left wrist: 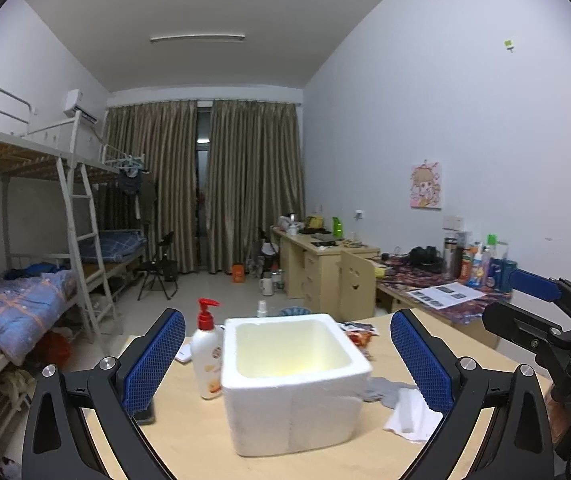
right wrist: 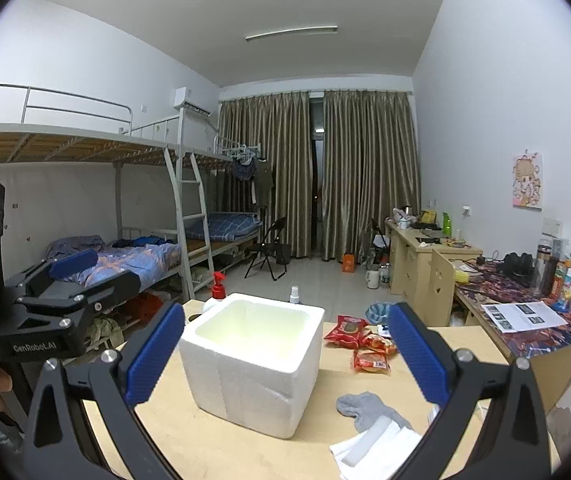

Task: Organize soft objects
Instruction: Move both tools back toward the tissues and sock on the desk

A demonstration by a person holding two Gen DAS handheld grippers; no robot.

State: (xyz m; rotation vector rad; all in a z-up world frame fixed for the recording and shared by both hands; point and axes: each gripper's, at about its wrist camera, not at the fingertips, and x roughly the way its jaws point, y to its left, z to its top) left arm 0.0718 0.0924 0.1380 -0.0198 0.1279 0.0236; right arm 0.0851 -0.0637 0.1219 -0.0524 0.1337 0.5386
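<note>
An empty white foam box (left wrist: 293, 376) stands in the middle of the wooden table (left wrist: 189, 440); it also shows in the right wrist view (right wrist: 253, 356). A grey sock (right wrist: 365, 410) and a white cloth (right wrist: 373, 448) lie on the table right of the box, also seen in the left wrist view as sock (left wrist: 383, 390) and cloth (left wrist: 409, 416). My left gripper (left wrist: 287, 364) is open and empty, held before the box. My right gripper (right wrist: 285, 360) is open and empty, its right finger above the cloth.
A lotion bottle with a red pump (left wrist: 205, 360) and a small spray bottle (left wrist: 261, 309) stand left of and behind the box. Red snack packets (right wrist: 361, 344) lie at the back right. A desk with bottles (right wrist: 565, 292) is to the right, bunk beds (right wrist: 125, 264) to the left.
</note>
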